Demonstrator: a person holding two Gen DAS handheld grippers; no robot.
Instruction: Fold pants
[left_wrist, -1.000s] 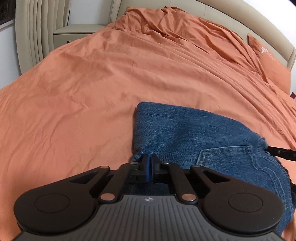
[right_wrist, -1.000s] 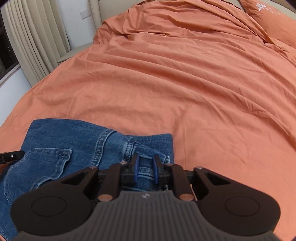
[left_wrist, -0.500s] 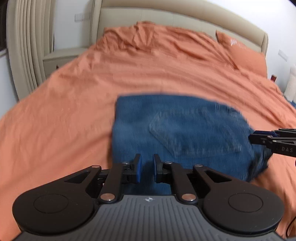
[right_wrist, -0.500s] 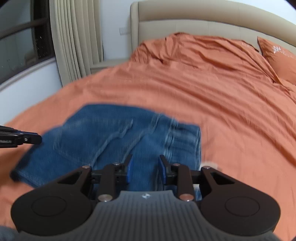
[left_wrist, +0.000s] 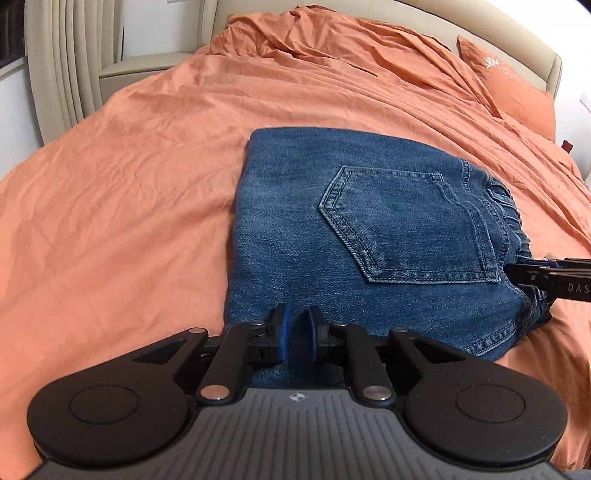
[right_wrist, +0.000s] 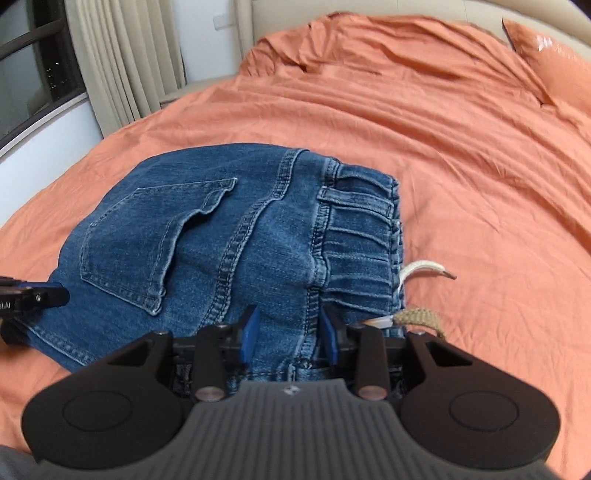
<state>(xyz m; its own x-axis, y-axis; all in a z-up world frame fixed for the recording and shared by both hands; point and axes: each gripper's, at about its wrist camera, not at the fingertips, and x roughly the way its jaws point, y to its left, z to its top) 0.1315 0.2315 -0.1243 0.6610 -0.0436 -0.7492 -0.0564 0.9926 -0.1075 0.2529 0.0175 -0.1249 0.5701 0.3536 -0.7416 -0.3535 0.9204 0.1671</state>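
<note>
The pants (left_wrist: 354, 236) are lying as a compact folded bundle on the orange bed cover (left_wrist: 122, 206), back pocket (left_wrist: 406, 225) facing up, elastic waistband (right_wrist: 360, 236) toward the right side, with a pale drawstring (right_wrist: 424, 267) poking out onto the cover just beside it. Judging from this, the step in hand is the release after the last fold, and the folding is looking nearly finished.

The left tongs (left_wrist: 296, 334) are sitting over the near edge of the bundle, their blue pads parted by a narrow gap and pinching nothing. The right tongs (right_wrist: 290, 330) are hovering over the waistband end, pads spread wider, with denim showing between them but not squeezed. Both pairs have just been opening.

A second ago the left tongs were clamped on the denim's near edge and the right ones were close around a bunched fold; the bundle then was looking rumpled. Now it is lying flatter and squarer, and both cameras are seeing more of it from farther back.

The next move is probably calling for backing both tongs clear without snagging cloth, perhaps tucking in the loose drawstring.
</note>
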